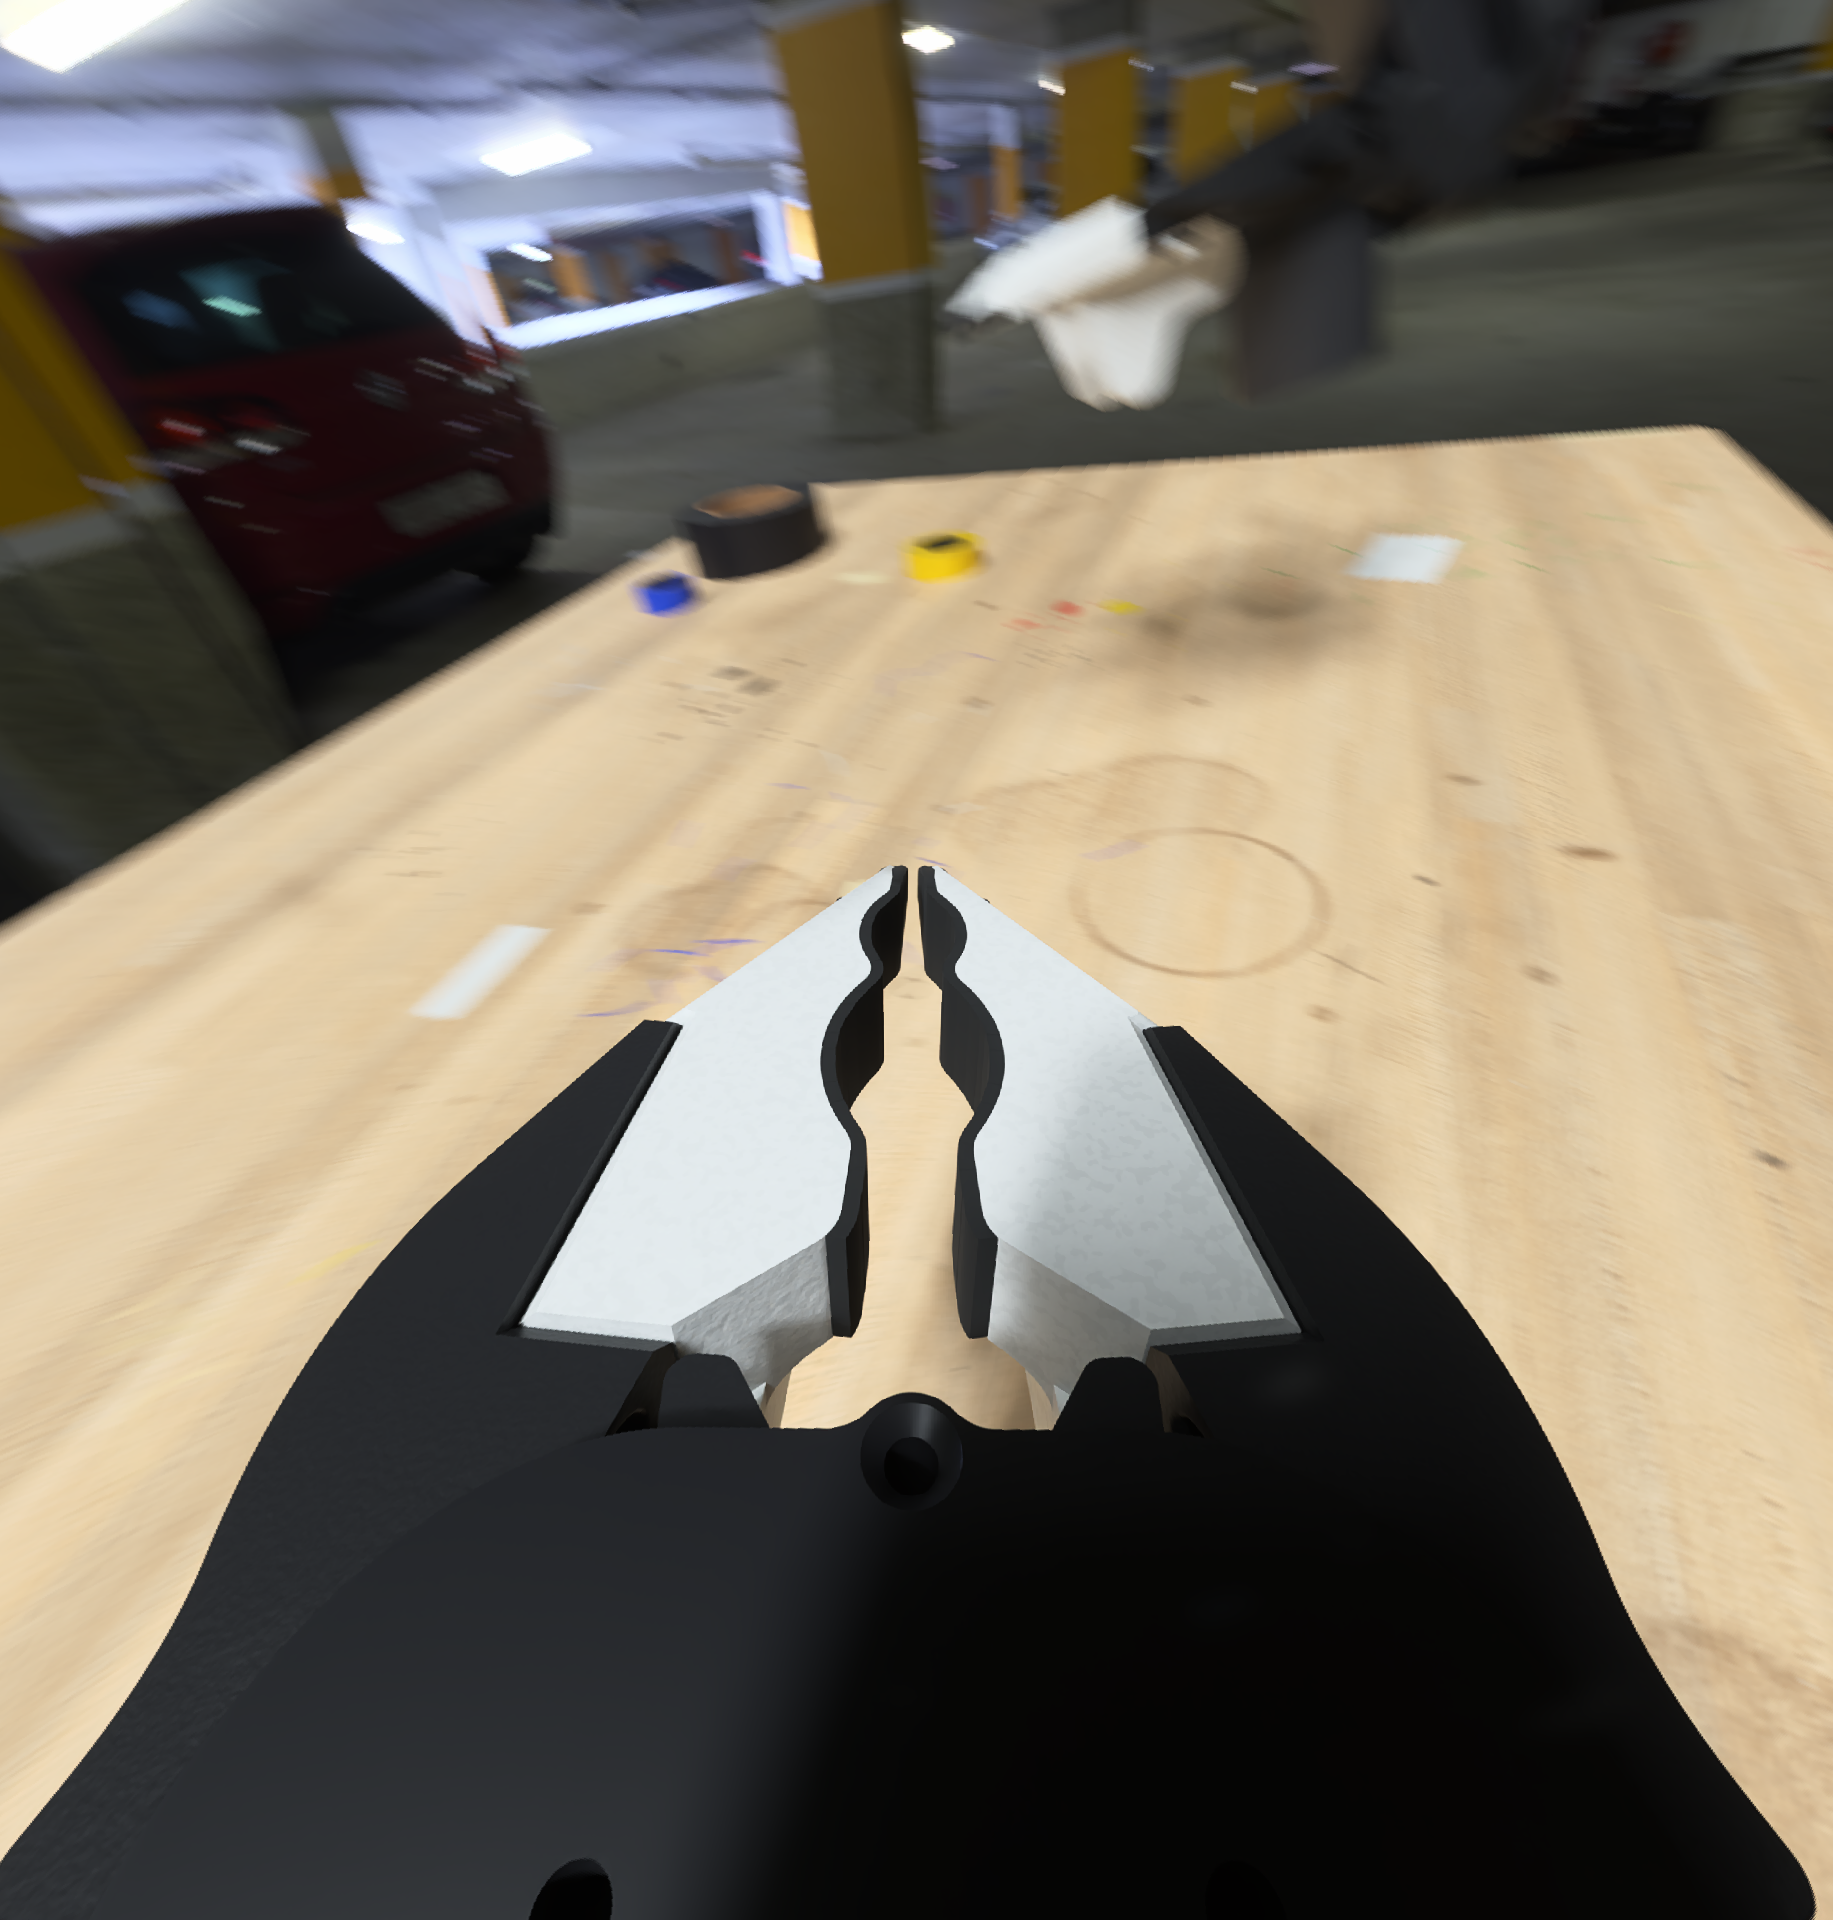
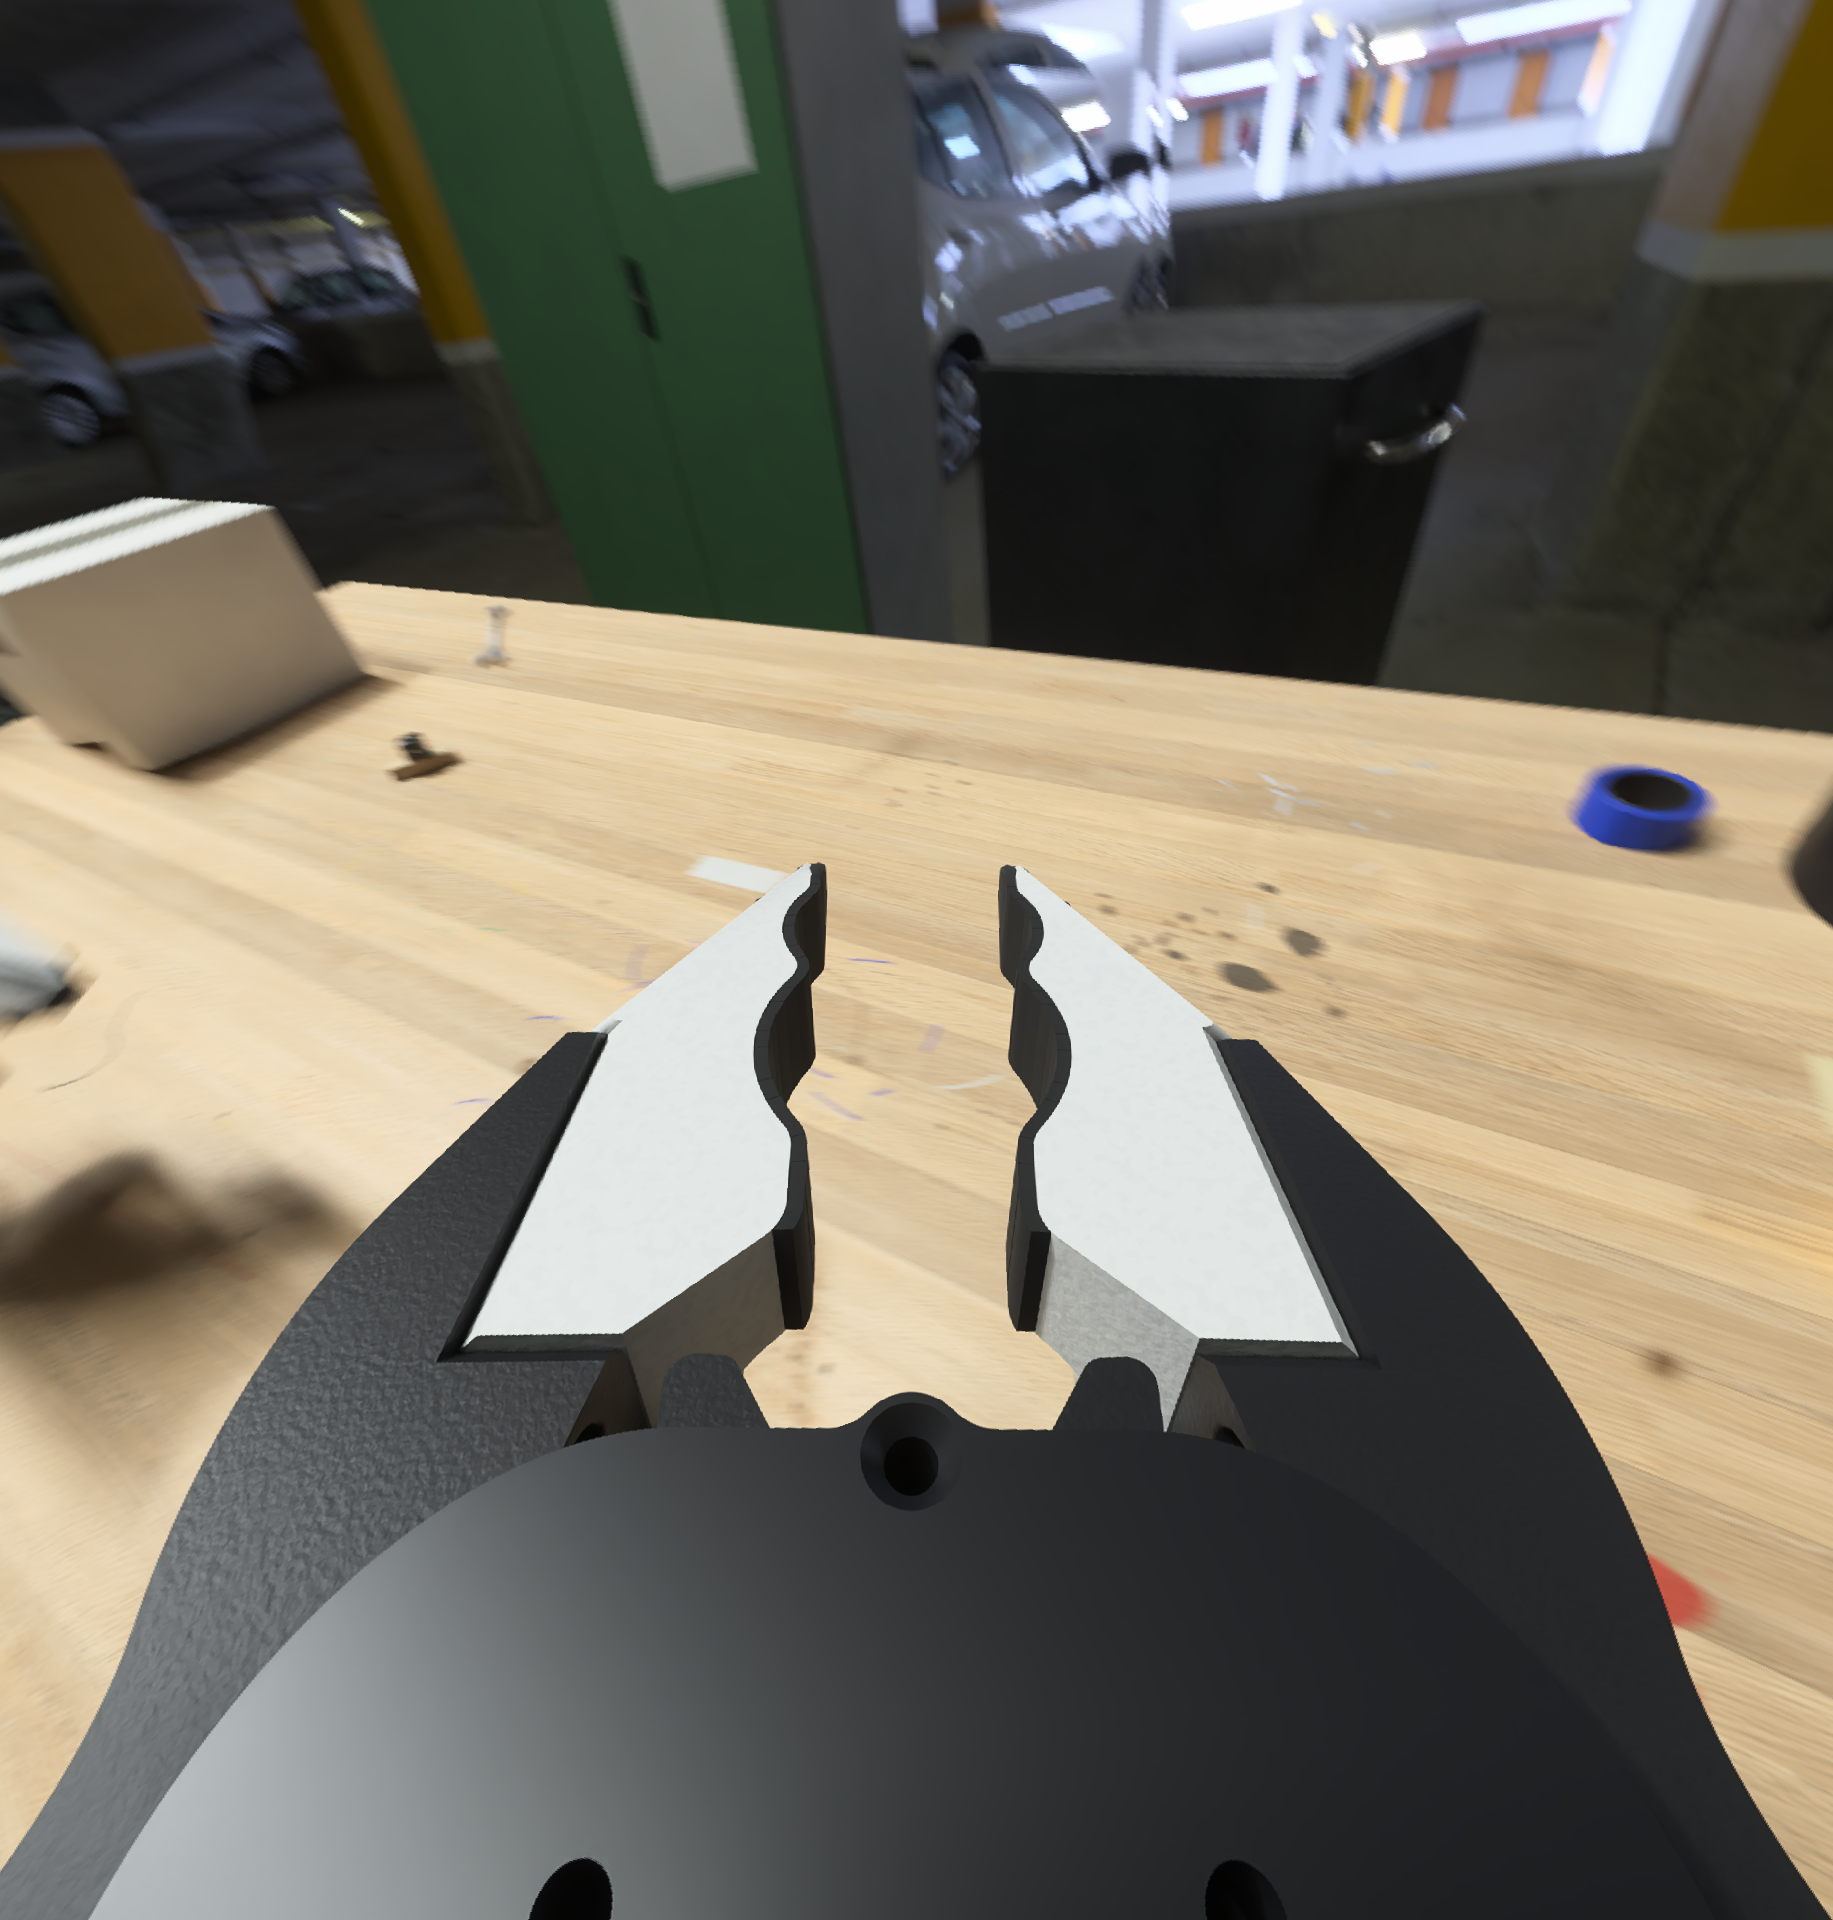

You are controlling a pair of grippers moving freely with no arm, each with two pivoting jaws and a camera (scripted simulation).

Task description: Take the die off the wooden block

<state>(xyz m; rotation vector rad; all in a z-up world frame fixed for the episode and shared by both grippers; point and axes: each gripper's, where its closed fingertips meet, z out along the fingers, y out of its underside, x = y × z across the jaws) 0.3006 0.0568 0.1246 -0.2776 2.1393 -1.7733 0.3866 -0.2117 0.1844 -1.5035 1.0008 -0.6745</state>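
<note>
1. parking garage with yellow pillars and parked cars surrounds a pale wooden table that fills the lower part of both views.
2. left wrist view, left to right: a red car at upper left; a small blue tape roll, a dark tape roll and a yellow tape roll along the table's far edge; the other gripper, blurred, hanging above the table at upper right.
3. left gripper at centre frame: fingertips nearly touching, only a sliver between them, nothing held.
4. right wrist view, left to right: a pale box at upper left, a small dark object near it, a green door behind, a black bin, the blue tape roll at right.
5. right gripper at centre frame: fingers held clearly apart, bare table between them, nothing gripped.
6. task progress: neither the die nor the wooden block can be made out in either view, so where they sit cannot be told. no grasp has been made; finding, gripping and lifting the die all appear to remain.
7. only the left view shows the yellow and dark rolls whole; only the right view shows the box, door and bin.
</note>
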